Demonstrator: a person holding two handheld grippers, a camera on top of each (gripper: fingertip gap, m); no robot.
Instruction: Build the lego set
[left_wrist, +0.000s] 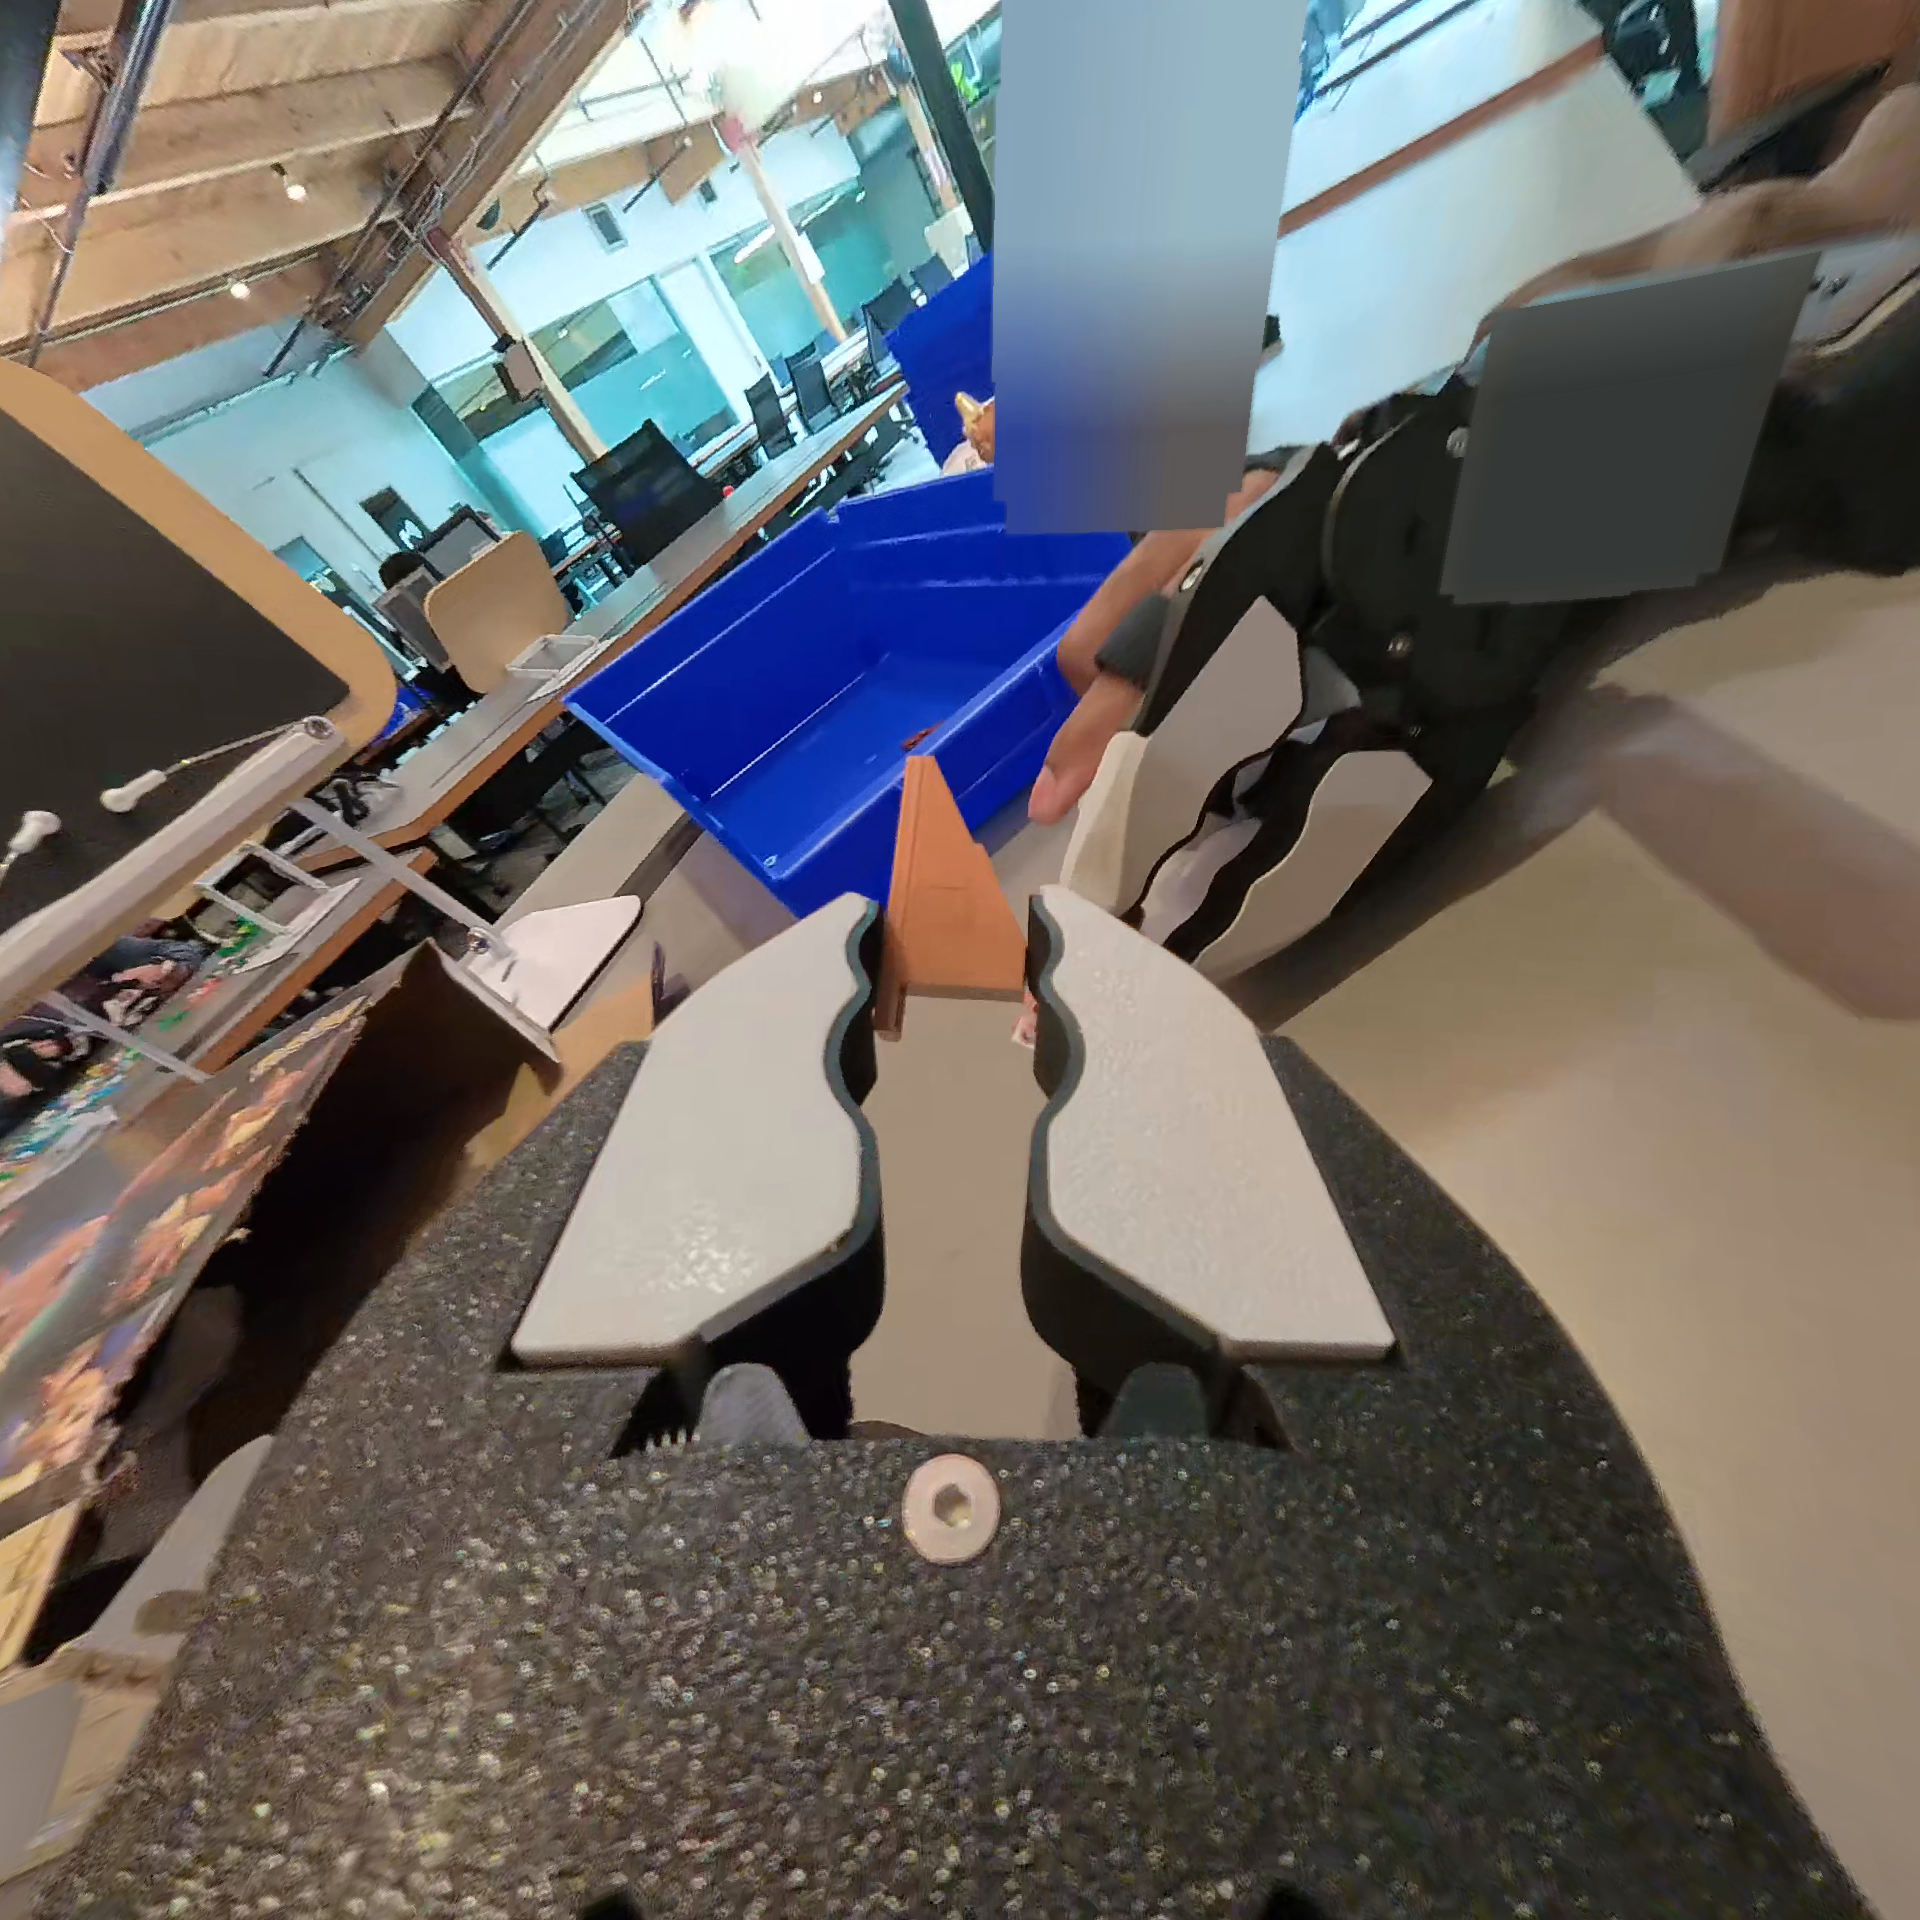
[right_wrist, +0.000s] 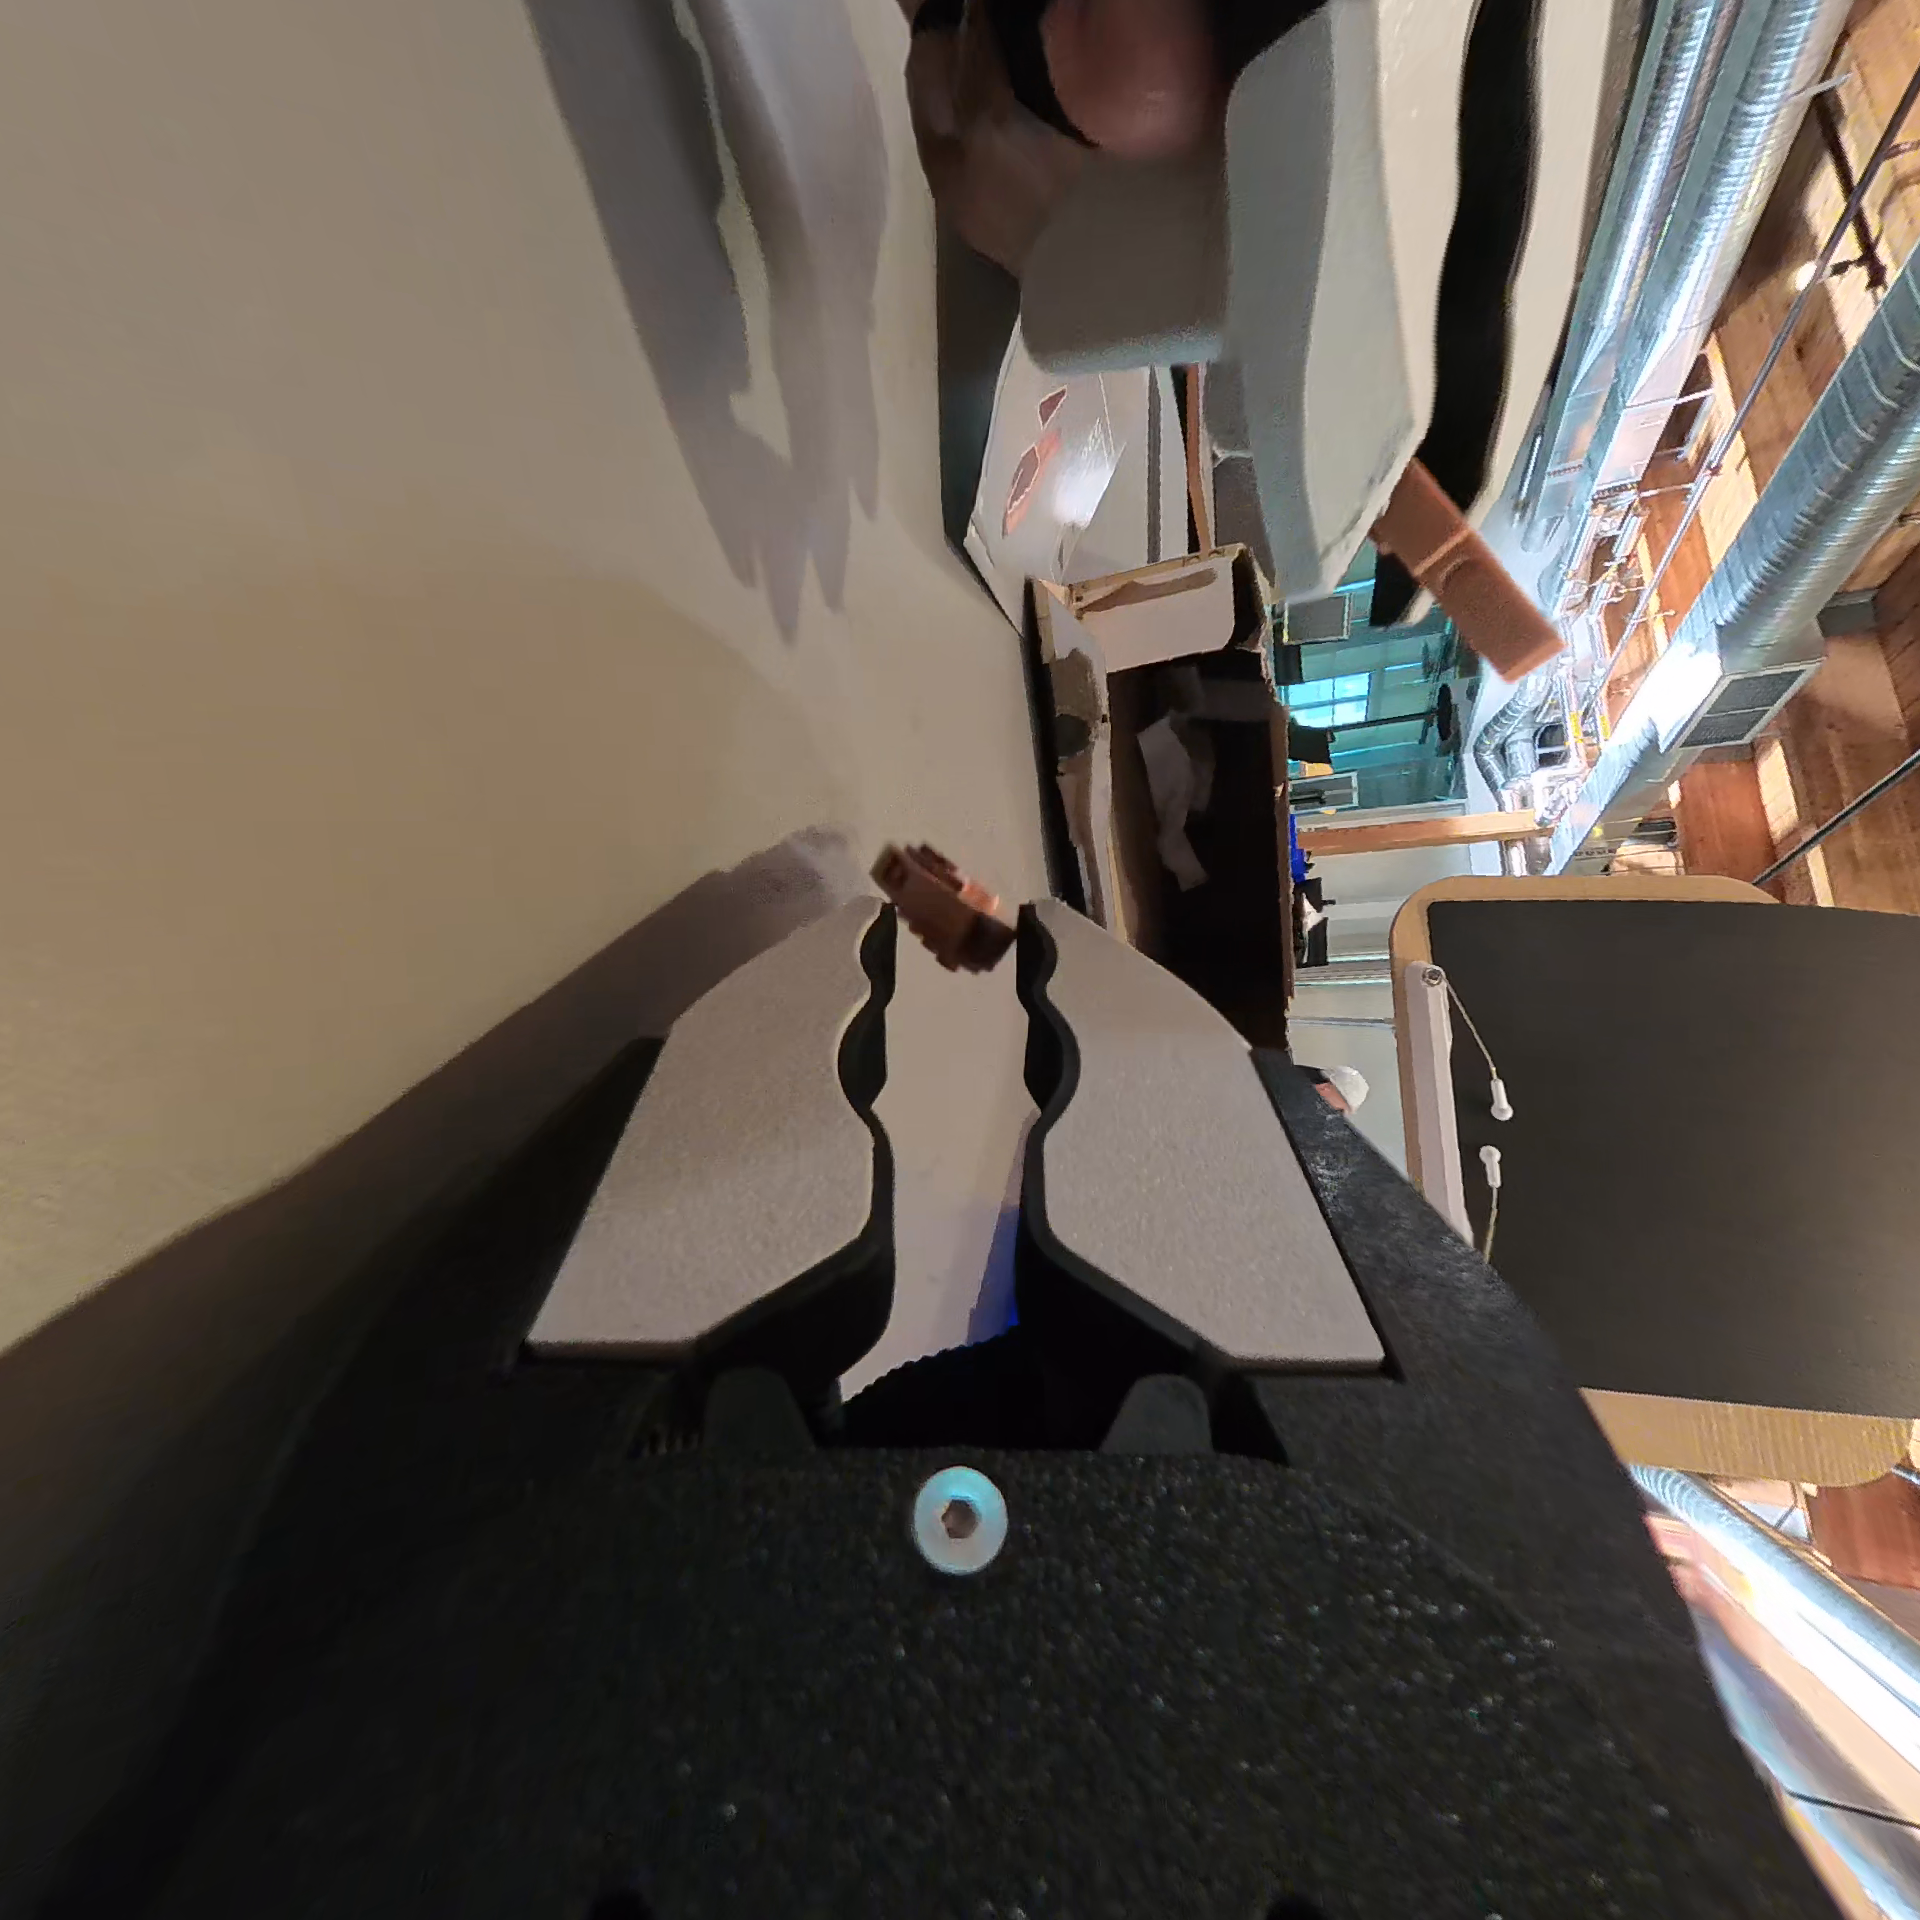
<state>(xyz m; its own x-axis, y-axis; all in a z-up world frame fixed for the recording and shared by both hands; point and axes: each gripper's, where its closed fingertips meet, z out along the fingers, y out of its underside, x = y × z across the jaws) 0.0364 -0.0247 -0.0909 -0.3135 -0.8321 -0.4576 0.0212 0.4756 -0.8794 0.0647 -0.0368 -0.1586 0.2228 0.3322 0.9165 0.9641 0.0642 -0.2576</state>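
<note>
From the left wrist view, the left gripper has a flat brown wedge-shaped plate pinched between its fingertips, the jaws only a little way apart and both pads pressed against the plate's wide end; the narrow end points away, out toward the blue bin that stands just beyond on the pale table. To the right in the same view the right gripper hangs tip down over the table, tilted, with a person's hand showing behind it; what sits at its tips cannot be made out from here. Turning to the right wrist view, which is rolled on its side, the right gripper has its jaws narrowly parted with a small brown studded brick at the very tips, set askew; its far end touches the right-hand pad, while the near end sticks out past the other fingertip, and the blur leaves me unable to tell whether that pad presses on it. Above, farther off, the left gripper shows with the brown plate jutting from its fingers, and an open cardboard box lies at the table's edge.
</note>
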